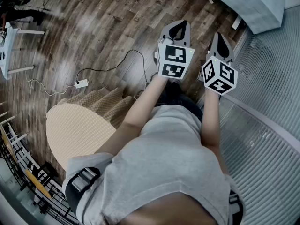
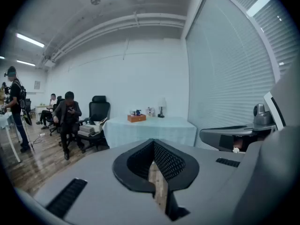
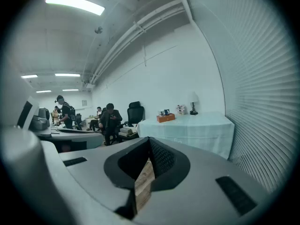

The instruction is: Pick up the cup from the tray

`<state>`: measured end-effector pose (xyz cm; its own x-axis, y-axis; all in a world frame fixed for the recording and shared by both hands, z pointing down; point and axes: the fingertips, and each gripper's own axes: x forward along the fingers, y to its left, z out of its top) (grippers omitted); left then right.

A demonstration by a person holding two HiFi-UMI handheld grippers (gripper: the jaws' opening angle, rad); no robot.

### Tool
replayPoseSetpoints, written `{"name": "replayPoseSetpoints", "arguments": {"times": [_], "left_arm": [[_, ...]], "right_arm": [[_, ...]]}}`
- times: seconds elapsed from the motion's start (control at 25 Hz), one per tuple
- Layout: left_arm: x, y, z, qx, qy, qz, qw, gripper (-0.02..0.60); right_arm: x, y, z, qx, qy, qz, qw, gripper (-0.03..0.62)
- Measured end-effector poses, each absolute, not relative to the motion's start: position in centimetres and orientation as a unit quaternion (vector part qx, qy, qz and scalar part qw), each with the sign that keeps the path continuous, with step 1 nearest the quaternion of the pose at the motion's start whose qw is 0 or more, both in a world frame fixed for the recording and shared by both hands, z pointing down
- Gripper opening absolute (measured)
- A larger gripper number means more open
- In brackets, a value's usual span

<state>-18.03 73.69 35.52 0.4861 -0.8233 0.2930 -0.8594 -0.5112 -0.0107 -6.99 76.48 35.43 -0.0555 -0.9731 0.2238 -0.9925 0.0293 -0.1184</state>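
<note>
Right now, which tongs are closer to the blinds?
The right tongs, beside the blinds; the left tongs hang over the wood floor, farther off.

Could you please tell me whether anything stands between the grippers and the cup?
No cup or tray is clearly visible. Small items stand beside an orange box on the cloth-covered table far ahead; nothing visible blocks the way there for the left gripper or right gripper, both shut and empty.
</note>
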Motion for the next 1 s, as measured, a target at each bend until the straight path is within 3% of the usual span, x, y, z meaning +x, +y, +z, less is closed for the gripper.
{"name": "replayPoseSetpoints", "arguments": {"times": [1.0], "left_arm": [[-15.3,73.4,36.6,0.855,-0.495,0.139,0.069,0.006]], "right_arm": [[-4.7,75.9,35.6,0.676,-0.727,0.115,0.036,0.008]]}}
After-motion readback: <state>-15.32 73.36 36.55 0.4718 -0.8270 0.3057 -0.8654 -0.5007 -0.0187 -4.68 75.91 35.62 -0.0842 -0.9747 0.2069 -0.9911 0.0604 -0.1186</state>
